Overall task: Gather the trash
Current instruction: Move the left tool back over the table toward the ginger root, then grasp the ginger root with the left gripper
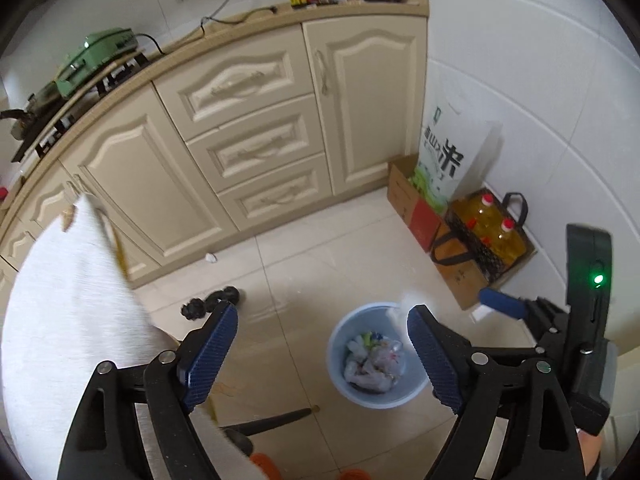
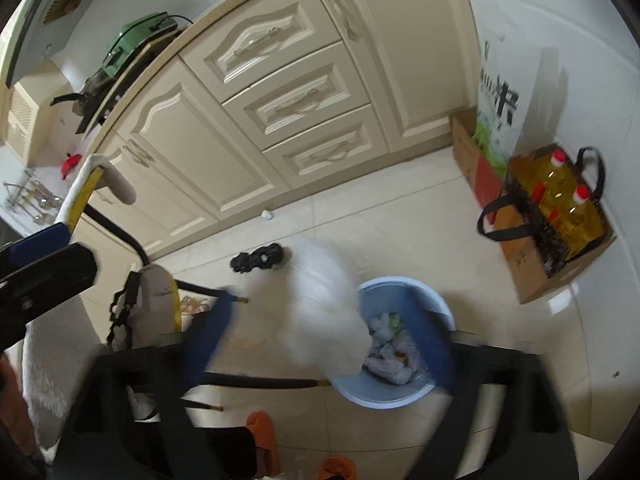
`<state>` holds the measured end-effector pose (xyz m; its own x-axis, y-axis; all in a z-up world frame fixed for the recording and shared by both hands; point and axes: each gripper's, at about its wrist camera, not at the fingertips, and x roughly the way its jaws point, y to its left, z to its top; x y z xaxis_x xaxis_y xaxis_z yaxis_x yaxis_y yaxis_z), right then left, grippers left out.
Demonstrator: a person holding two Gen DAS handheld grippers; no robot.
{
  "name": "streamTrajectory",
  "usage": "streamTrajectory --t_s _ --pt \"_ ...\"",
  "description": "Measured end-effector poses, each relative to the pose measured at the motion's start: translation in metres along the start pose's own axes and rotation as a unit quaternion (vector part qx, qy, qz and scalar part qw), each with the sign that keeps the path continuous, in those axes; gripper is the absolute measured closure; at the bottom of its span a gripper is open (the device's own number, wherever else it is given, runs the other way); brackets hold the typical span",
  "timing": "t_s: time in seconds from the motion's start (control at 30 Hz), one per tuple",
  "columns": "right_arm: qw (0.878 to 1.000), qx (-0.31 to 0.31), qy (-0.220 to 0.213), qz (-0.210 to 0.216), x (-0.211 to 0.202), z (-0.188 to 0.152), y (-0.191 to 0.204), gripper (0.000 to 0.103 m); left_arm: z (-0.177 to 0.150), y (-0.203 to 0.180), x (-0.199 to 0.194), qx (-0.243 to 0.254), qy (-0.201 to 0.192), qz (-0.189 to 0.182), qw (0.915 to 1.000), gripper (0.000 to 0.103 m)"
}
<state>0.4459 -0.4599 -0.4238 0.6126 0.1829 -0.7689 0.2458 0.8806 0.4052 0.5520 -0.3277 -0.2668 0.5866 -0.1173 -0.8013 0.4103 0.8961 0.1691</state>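
Note:
A light blue trash bin (image 1: 340, 364) stands on the tiled floor, partly filled with crumpled white trash; it also shows in the right wrist view (image 2: 404, 394). My left gripper (image 1: 322, 344) is open and empty above the floor left of the bin. My right gripper (image 2: 332, 336) is open and blurred by motion. A blurred white crumpled piece (image 2: 320, 312) hangs in the air between its fingers, over the bin's left rim. A small white scrap (image 1: 210, 257) and a black crumpled object (image 1: 210, 303) lie on the floor near the cabinets.
Cream kitchen cabinets (image 1: 248, 128) run along the back. A cardboard box with oil bottles (image 1: 486, 240) and a rice bag (image 1: 444, 160) stand by the right wall. A white-cushioned chair (image 1: 68, 320) with black legs is at my left. Orange slippers (image 2: 264, 436) lie near the front.

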Motion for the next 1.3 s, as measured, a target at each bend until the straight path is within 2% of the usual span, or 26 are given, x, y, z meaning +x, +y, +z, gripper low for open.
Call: streamTrajectory --t_s 0.2,0.37,0.53,0.63,0.7,0.83,0.97,1.03,1.13,1.3 --pt "0.999 -0.036 -0.038 0.004 -0.044 0.017 0.040 0.006 -0.014 0.024 -0.056 -0.006 -0.027 -0.008 0.9996 0.019" --pt "0.995 -0.066 -0.071 0.009 -0.079 0.033 0.080 0.003 -0.022 0.059 -0.109 0.006 -0.063 0.009 0.9980 0.019" --pt "0.990 -0.102 -0.092 0.018 -0.097 0.052 0.132 0.001 -0.026 0.118 -0.147 -0.030 -0.094 0.029 0.9947 0.015" --pt "0.988 -0.122 -0.094 0.027 -0.094 0.066 0.164 0.001 -0.028 0.163 -0.150 -0.067 -0.092 0.021 0.9933 0.015" --pt "0.986 -0.133 -0.091 0.036 -0.086 0.075 0.184 0.000 -0.026 0.197 -0.145 -0.094 -0.091 0.014 0.9913 0.015" --pt "0.982 -0.166 -0.080 0.052 -0.057 0.089 0.227 0.000 -0.021 0.267 -0.117 -0.132 -0.078 0.041 0.9874 0.018" --pt "0.978 -0.190 -0.061 0.060 -0.013 0.105 0.264 0.000 -0.018 0.316 -0.068 -0.174 -0.028 0.041 0.9834 0.033" --pt "0.977 -0.198 -0.047 0.059 0.017 0.113 0.280 0.000 -0.019 0.327 -0.045 -0.179 -0.010 0.055 0.9823 0.037" --pt "0.977 -0.201 -0.029 0.068 0.049 0.121 0.292 0.000 -0.016 0.337 -0.016 -0.187 0.001 0.047 0.9813 0.037" --pt "0.975 -0.207 -0.011 0.074 0.085 0.127 0.300 0.000 -0.005 0.353 0.023 -0.185 -0.007 0.051 0.9813 0.039"
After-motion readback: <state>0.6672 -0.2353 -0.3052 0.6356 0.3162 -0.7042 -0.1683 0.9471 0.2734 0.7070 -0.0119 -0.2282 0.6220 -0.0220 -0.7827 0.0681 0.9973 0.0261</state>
